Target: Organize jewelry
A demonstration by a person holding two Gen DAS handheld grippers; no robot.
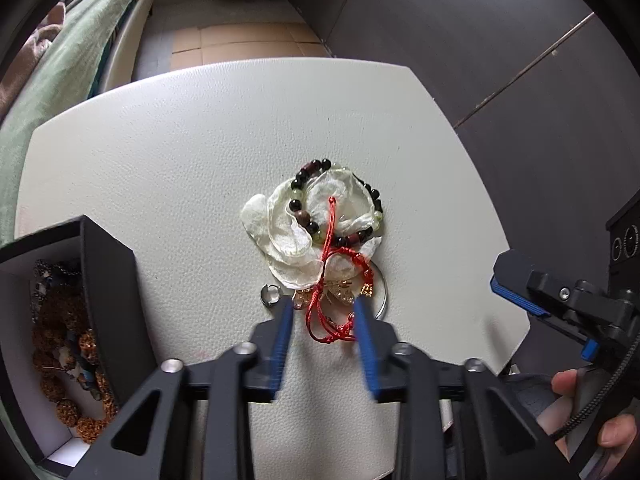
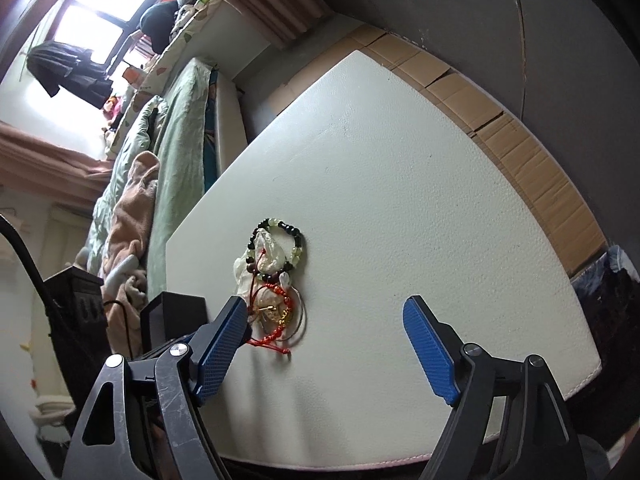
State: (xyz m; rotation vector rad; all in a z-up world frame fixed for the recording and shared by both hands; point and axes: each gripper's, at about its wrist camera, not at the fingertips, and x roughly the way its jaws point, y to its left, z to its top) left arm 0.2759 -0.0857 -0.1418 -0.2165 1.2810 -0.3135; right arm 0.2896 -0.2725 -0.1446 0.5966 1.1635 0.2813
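A jewelry pile lies on the white table (image 1: 160, 168): a dark and green bead bracelet (image 1: 308, 176), white shell-like petals (image 1: 288, 236), a red cord bracelet (image 1: 328, 320), gold pieces (image 1: 340, 290), a thin wire hoop (image 1: 384, 292) and a small silver ring (image 1: 270, 294). My left gripper (image 1: 322, 308) is open, its blue fingers on either side of the red cord's near end. A black box (image 1: 104, 280) at the left holds brown bead strings (image 1: 80, 360). My right gripper (image 2: 324, 316) is open and empty, right of the pile (image 2: 276, 276).
The right gripper (image 1: 560, 304) and the holding hand show at the left view's right edge. A bed with green bedding (image 2: 176, 120) runs along the table's far left. Cardboard (image 2: 532, 160) covers the floor beyond the table. A dark wall (image 1: 480, 40) stands at the right.
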